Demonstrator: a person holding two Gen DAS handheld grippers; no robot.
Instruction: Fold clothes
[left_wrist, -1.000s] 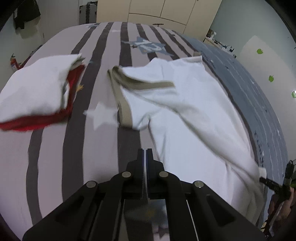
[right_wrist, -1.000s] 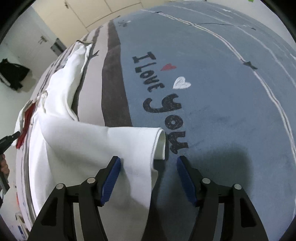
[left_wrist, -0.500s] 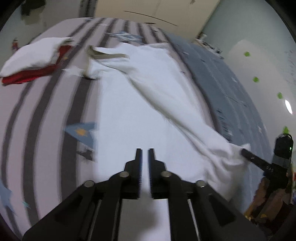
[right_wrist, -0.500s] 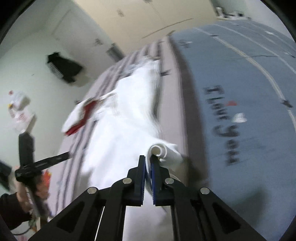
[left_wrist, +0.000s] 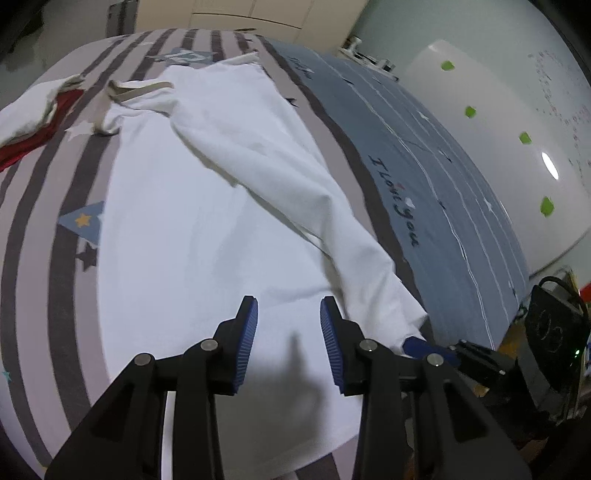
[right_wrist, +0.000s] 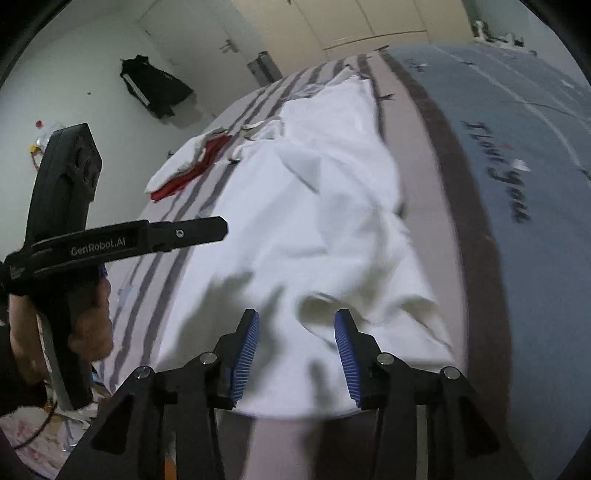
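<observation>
Two tongs hover over a bed (left_wrist: 44, 280), one in each hand. Left tongs (left_wrist: 289, 314) point steeply down above the near edge, jaws opening, nothing between the blue pads. Right tongs (right_wrist: 295, 325) hang beside them at the same edge, jaws also opening, empty above a rumpled fold. One white shirt (left_wrist: 192, 229) lies spread along the striped cover, collar toward the far end, one side folded over in a long ridge. One folded white-and-red pile (left_wrist: 29, 122) sits at the far left corner. A hand (right_wrist: 88, 325) grips the left tool's handle.
</observation>
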